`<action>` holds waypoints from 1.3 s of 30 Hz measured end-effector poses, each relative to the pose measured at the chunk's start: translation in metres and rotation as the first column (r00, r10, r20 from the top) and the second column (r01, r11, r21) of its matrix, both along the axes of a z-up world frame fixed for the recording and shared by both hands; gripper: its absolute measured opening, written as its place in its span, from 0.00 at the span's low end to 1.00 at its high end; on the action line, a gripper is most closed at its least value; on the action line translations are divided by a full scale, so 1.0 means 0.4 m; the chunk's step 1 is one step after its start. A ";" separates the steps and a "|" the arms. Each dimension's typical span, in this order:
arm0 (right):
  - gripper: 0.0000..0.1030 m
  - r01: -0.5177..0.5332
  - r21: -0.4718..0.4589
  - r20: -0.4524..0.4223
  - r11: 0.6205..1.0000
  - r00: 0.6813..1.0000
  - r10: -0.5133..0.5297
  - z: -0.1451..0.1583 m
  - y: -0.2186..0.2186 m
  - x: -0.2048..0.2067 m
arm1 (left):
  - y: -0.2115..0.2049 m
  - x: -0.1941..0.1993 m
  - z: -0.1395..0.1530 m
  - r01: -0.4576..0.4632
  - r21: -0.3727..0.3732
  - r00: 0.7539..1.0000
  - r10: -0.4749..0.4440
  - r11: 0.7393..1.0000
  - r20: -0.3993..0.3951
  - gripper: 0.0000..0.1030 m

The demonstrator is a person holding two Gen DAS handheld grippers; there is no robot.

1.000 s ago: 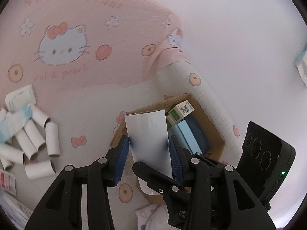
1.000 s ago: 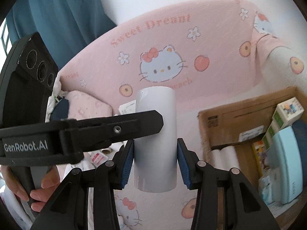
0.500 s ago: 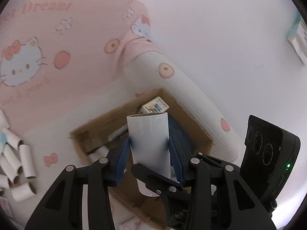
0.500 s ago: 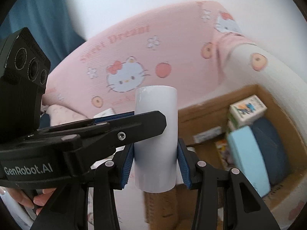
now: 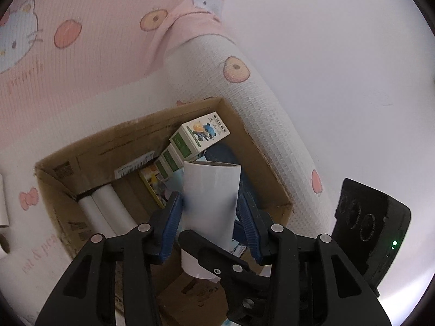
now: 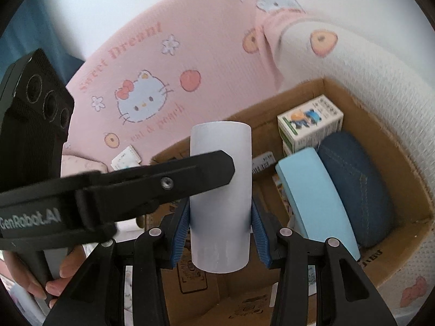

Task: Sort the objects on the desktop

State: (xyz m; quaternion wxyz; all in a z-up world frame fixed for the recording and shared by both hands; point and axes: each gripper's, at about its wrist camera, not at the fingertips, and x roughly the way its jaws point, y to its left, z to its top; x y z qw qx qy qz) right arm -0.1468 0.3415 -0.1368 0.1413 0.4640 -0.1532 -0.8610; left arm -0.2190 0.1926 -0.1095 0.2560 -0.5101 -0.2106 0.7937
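White cardboard tubes (image 5: 210, 203) (image 6: 220, 198) clamped in both jaws, hanging over brown cardboard box (image 6: 402, 163) holding cartoon carton (image 6: 310, 122), light-blue case (image 6: 315, 195), denim pouch (image 6: 356, 184), two white rolls (image 5: 106, 212).

White tube (image 6: 220, 198), brown box (image 6: 402, 146), pink cartoon-cat bedding (image 6: 152, 62), blue-padded tongs (image 6: 220, 233).

Through the left wrist camera I saw my left gripper (image 5: 210, 214) clamping a white cardboard tube (image 5: 210, 193) between its blue pads (image 5: 170, 222), upright and leaning slightly. It hung over an open cardboard box (image 5: 89, 160) on the pink cartoon-cat bedding (image 5: 89, 62). Inside the box lay two white rolls (image 5: 104, 212) side by side at the left, a green-and-white carton (image 5: 199, 135) toward the back, and something dark blue (image 5: 221, 154) behind the tube. My right gripper (image 5: 372, 225) showed black at the right edge, its fingers hidden.
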 end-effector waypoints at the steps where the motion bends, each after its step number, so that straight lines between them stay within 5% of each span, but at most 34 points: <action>1: 0.40 -0.001 -0.005 0.013 1.000 1.000 0.001 -0.007 0.004 -0.007 | 0.002 -0.004 -0.006 0.003 -0.006 1.000 -0.003 1.000 0.009 0.45; 6: 0.40 -0.023 -0.016 0.056 1.000 0.998 0.024 -0.042 0.010 -0.034 | 0.006 -0.014 -0.049 0.015 -0.028 0.997 -0.013 0.999 0.071 0.45; 12: 0.40 -0.034 -0.010 0.086 0.999 0.996 0.034 -0.063 0.000 -0.060 | 0.027 -0.019 -0.069 0.035 -0.115 0.999 -0.030 0.993 0.045 0.46; 22: 0.40 -0.039 -0.015 0.094 0.999 0.995 0.040 -0.071 0.018 -0.073 | 0.031 -0.048 -0.092 0.023 -0.127 0.995 -0.011 0.992 0.096 0.45; 29: 0.39 -0.048 0.115 0.101 0.992 0.994 0.036 -0.054 0.038 -0.048 | 0.055 -0.080 -0.147 0.038 -0.188 0.983 -0.003 0.981 0.186 0.45; 31: 0.32 -0.026 0.146 0.105 0.989 0.994 0.011 -0.053 0.053 -0.038 | 0.066 -0.085 -0.165 0.047 -0.211 0.979 -0.004 0.976 0.202 0.45; 32: 0.18 -0.017 0.151 0.110 0.988 0.994 0.001 -0.054 0.061 -0.038 | 0.069 -0.088 -0.175 0.048 -0.218 0.976 0.000 0.975 0.216 0.45; 33: 0.14 -0.005 0.156 0.112 0.988 0.994 -0.012 -0.053 0.071 -0.035 | 0.070 -0.090 -0.183 0.048 -0.222 0.973 0.004 0.974 0.229 0.45; 39: 0.13 0.100 0.193 0.145 0.976 0.981 -0.129 -0.046 0.134 -0.032 | 0.086 -0.116 -0.248 0.026 -0.314 0.950 0.074 0.949 0.302 0.45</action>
